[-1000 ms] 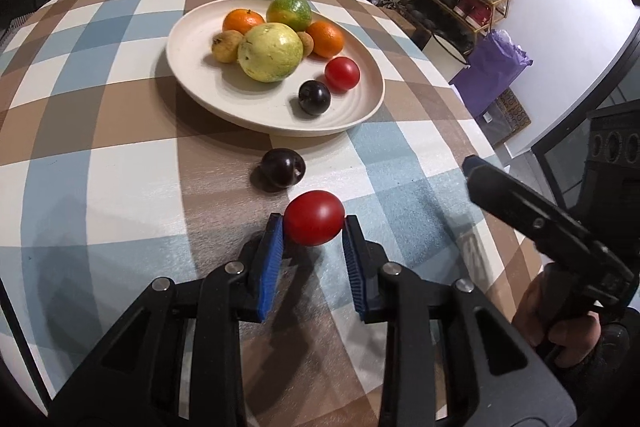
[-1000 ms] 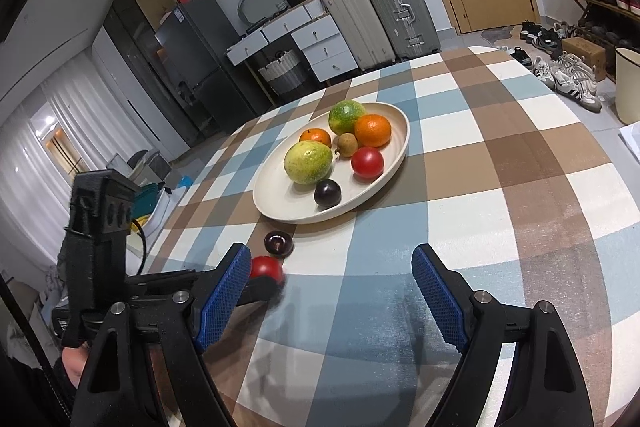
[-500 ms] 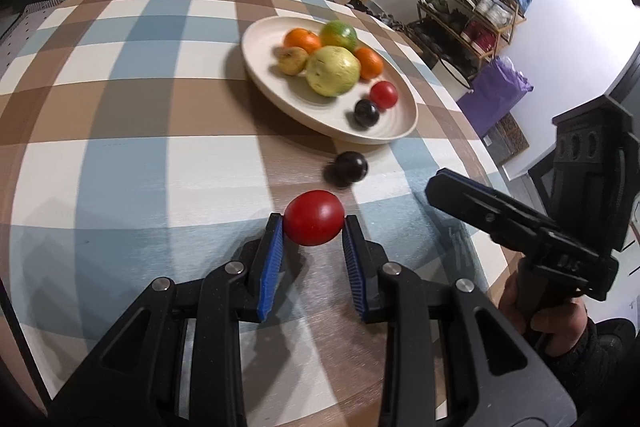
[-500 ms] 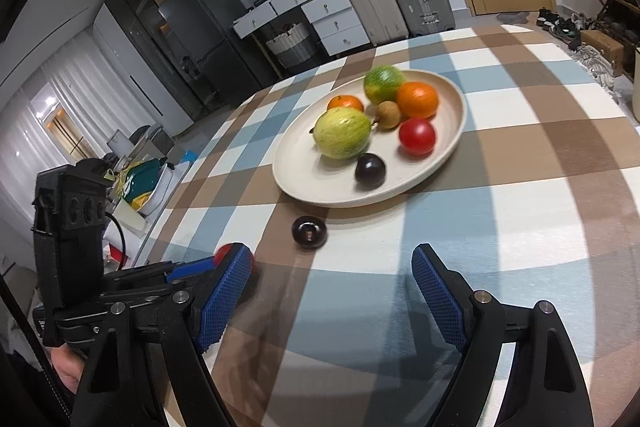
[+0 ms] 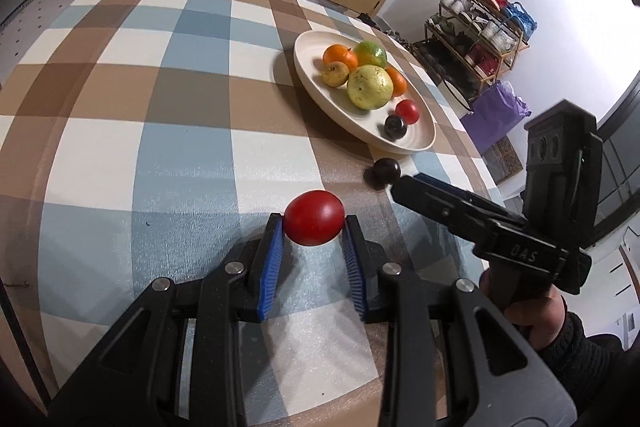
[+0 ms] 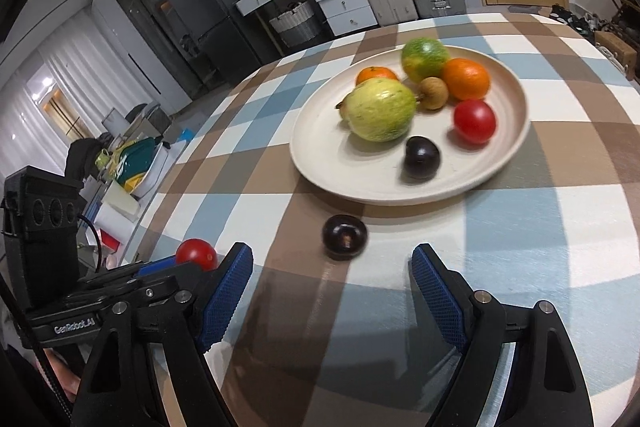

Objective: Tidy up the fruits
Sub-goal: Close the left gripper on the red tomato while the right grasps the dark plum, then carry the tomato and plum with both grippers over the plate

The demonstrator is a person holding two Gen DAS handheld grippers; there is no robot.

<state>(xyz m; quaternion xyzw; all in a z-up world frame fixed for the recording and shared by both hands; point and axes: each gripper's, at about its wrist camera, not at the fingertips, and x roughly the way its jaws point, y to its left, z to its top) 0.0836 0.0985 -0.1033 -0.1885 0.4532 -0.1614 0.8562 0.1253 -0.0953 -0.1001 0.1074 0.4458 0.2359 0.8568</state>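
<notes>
Left wrist view shows the left gripper (image 5: 313, 227) closed on a red tomato (image 5: 314, 217), its blue pads pressed against both sides of the smooth, glossy, slightly oval fruit, which is held above the checked tablecloth (image 5: 160, 131) on the near side of the cream plate (image 5: 420, 143). A dark plum (image 5: 386, 170), almost black with a dull sheen, lies on the cloth just beside the plate's near rim, apart from the tomato. On the plate sit a large yellow-green guava (image 5: 369, 87), two oranges (image 5: 340, 56), a green-and-orange citrus (image 5: 371, 53), a small brownish fruit (image 5: 335, 73), a second red tomato (image 5: 407, 111) and a second dark plum (image 5: 395, 126), the last two nearest the plate's near rim. Right wrist view shows the right gripper (image 6: 331, 285) with its jaws spread wide and nothing between them, its blue pads (image 6: 228, 297) over the cloth on the near side of the plate, with the loose plum (image 6: 345, 237) lying just beyond them. The held tomato (image 6: 197, 254) shows to the left of that plum, partly hidden behind the left gripper's (image 6: 160, 269) fingers.
</notes>
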